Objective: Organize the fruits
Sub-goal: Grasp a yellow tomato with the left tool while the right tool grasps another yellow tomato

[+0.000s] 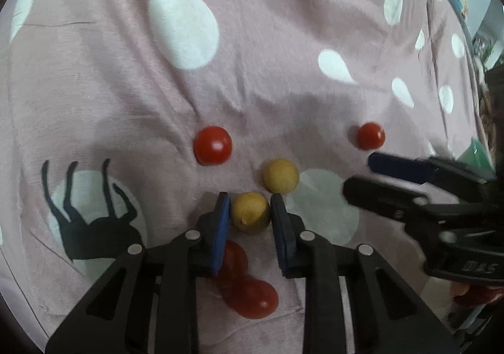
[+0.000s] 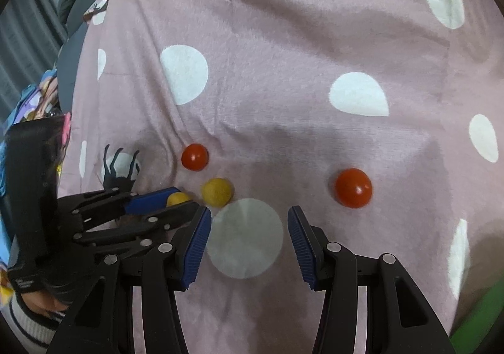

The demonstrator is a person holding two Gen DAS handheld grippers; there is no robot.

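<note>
Gripping a yellow fruit (image 1: 250, 212), the left tongs (image 1: 250, 217) hold it between both blue pads, low over the pink dotted bedspread (image 1: 267, 54). A second yellow fruit (image 1: 281, 175) lies just beside it at one o'clock. One red tomato (image 1: 213, 145) sits at eleven o'clock, another red tomato (image 1: 371, 136) farther off at two o'clock, and two more red tomatoes (image 1: 252, 294) lie beneath the left tongs at six o'clock. The right tongs (image 2: 249, 240) hang released over a white dot (image 2: 245, 237), grasping nothing. The step in hand appears to be picking up a yellow fruit for sorting by colour; the next move calls for lifting clear without nudging its neighbour.
</note>
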